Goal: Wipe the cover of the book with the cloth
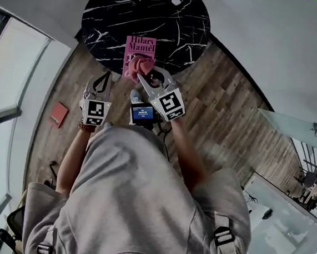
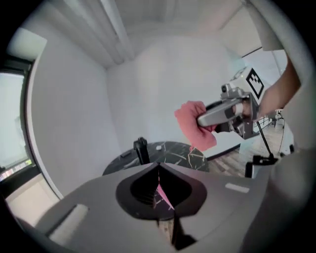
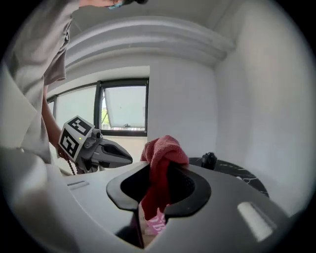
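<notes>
While we are looking steeply down, the round black table (image 1: 175,39), veined white like marble, is filling the top middle of the head view, with plank flooring (image 1: 220,124) running around its curved edge. By the table's lower rim the pink book (image 1: 141,44) is lying flat, and we are losing its lower half behind the nubby pink cloth (image 1: 141,66). Our right gripper (image 1: 145,76) is pinching that bunched cloth; whether it is touching the cover we cannot tell. Our left gripper (image 1: 104,76), lower left of the book over open floor, is keeping its jaws pressed together, empty.
</notes>
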Demonstrator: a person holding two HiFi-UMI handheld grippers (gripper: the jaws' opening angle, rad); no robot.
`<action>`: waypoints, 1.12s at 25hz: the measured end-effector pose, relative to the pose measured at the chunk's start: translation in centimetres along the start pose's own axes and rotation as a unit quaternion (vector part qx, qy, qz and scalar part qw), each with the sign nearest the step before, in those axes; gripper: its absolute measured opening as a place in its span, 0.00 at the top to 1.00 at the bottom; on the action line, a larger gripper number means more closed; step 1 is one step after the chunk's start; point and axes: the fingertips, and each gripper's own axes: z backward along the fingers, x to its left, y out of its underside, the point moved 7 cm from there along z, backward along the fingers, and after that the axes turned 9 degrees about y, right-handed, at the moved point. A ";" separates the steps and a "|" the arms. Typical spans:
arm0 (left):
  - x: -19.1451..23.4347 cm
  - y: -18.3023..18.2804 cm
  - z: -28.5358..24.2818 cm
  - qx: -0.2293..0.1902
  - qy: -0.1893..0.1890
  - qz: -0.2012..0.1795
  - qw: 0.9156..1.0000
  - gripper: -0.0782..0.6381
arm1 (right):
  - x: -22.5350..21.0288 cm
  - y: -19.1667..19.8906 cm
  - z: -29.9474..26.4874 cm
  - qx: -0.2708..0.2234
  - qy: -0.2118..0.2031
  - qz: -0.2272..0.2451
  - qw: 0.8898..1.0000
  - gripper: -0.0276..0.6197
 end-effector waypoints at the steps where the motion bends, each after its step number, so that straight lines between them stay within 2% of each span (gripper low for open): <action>1: 0.2 -1.5 1.3 -0.031 -0.002 -0.006 0.999 0.89 | 1.0 -1.2 1.6 -0.022 0.026 -0.002 0.999 0.79; 3: 0.5 -3.9 4.0 -0.091 -0.002 -0.007 0.996 0.89 | 3.3 -3.0 4.4 -0.057 0.081 -0.008 0.995 0.79; 5: 0.2 -4.8 7.3 -0.137 0.005 0.004 0.991 0.89 | 6.6 -3.8 6.6 -0.069 0.127 -0.007 0.990 0.79; 9: -1.5 -4.9 12.6 -0.182 0.038 0.005 0.983 0.89 | 12.6 -4.9 9.8 -0.077 0.179 -0.004 0.981 0.81; 14: -4.2 -4.3 17.7 -0.187 0.085 -0.002 0.979 0.89 | 18.9 -5.2 13.4 -0.065 0.221 -0.006 0.973 0.81; 18: -4.8 -3.5 20.1 -0.196 0.100 0.000 0.975 0.89 | 22.2 -4.2 14.6 -0.061 0.236 -0.009 0.970 0.81; 25: -4.8 -3.3 22.2 -0.217 0.100 -0.009 0.971 0.89 | 24.0 -5.0 15.1 -0.061 0.241 0.004 0.969 0.81; 28: -4.8 -3.2 22.9 -0.198 0.101 0.005 0.975 0.89 | 24.0 -5.5 15.0 -0.066 0.237 0.008 0.969 0.81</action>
